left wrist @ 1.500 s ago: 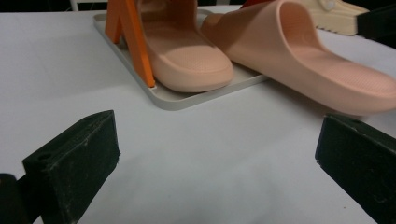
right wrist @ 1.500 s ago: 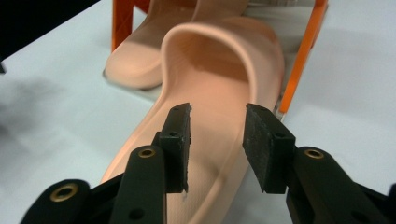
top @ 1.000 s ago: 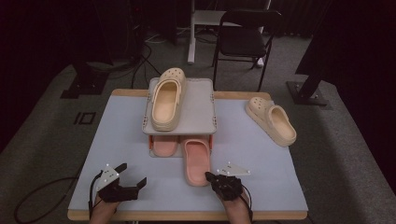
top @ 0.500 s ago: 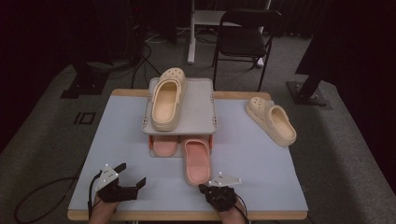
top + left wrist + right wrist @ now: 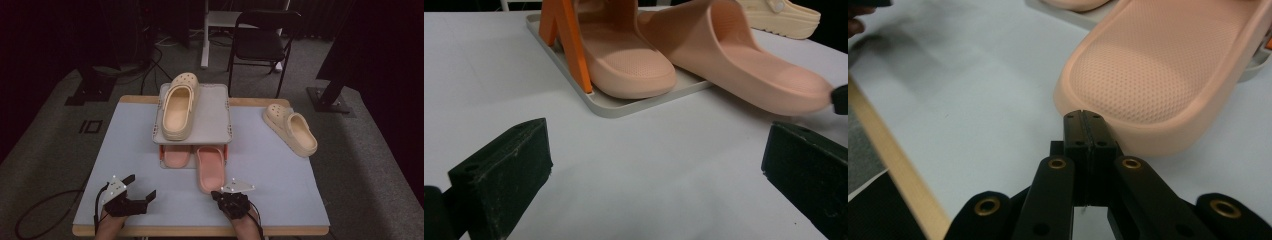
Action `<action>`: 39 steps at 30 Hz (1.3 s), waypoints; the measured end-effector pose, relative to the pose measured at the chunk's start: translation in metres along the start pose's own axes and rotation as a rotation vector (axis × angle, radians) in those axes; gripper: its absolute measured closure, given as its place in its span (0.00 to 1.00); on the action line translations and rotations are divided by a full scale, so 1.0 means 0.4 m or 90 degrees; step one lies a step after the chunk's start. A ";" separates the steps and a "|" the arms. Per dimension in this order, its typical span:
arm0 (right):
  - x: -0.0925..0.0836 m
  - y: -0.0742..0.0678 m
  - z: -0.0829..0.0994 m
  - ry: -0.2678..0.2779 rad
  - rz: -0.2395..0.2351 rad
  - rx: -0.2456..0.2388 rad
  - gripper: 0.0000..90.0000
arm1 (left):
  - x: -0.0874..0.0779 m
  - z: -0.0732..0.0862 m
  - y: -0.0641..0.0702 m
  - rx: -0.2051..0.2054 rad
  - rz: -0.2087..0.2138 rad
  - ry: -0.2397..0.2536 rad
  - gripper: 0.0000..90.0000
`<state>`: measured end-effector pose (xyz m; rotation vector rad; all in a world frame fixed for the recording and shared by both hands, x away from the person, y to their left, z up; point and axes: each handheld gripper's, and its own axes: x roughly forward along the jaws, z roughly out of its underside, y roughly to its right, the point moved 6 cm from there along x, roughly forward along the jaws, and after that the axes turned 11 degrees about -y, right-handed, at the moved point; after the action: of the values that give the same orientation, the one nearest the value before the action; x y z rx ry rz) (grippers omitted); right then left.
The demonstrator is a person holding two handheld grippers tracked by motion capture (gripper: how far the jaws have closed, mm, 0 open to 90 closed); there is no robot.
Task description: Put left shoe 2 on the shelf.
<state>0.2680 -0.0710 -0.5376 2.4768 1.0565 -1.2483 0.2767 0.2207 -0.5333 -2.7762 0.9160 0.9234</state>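
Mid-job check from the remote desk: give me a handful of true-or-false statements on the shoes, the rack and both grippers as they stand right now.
1. The right gripper has its jaws closed together with nothing between them. True.
2. The left gripper is clamped on a pink slide. False: its jaws stand wide apart over bare table.
3. A cream clog lies on the top shelf of the grey rack. True.
4. Both cream clogs are on the rack. False: the second clog lies on the table to the rack's right.
5. The right-hand pink slide sticks out of the rack's lower level toward the person. True.
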 end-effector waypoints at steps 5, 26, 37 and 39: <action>0.017 0.009 -0.013 0.002 0.005 0.000 1.00 | -0.001 0.001 0.001 0.000 0.001 0.001 0.00; 0.078 0.047 -0.099 0.026 0.028 0.020 1.00 | -0.001 0.001 -0.001 0.003 0.002 -0.001 0.00; 0.108 0.043 -0.130 0.027 0.041 0.010 1.00 | -0.002 0.001 -0.001 0.002 0.002 -0.002 0.00; 0.110 0.044 -0.133 0.027 0.042 0.012 1.00 | -0.002 0.001 -0.001 0.002 0.002 -0.002 0.00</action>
<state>0.3310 -0.0376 -0.5400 2.5398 0.9695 -1.1975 0.2762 0.2214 -0.5333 -2.7701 0.9216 0.9252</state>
